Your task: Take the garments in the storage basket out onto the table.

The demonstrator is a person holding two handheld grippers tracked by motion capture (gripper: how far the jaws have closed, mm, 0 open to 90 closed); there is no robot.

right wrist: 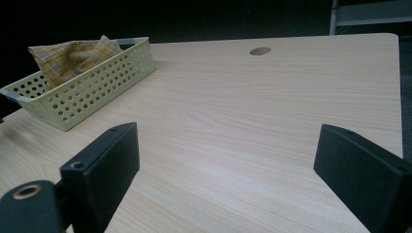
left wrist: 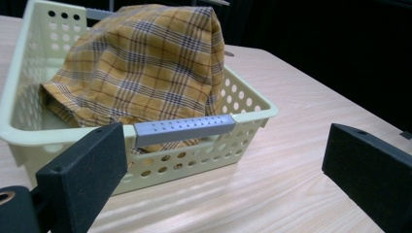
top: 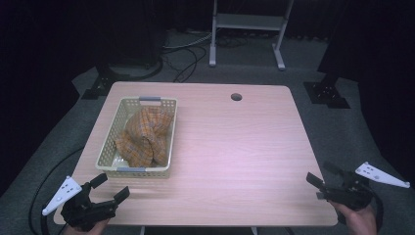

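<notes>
On table's left, basket [top: 171, 131] runs front-to-back.

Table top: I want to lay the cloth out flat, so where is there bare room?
The wood between the basket and the right gripper, back to the round hole, is bare. The plaid cloth crowds the basket. The strip between it and the left gripper is narrow.

Nothing to read out here, folks. No lettering, label, brand or number can be made out on any surface in these three views.
</notes>
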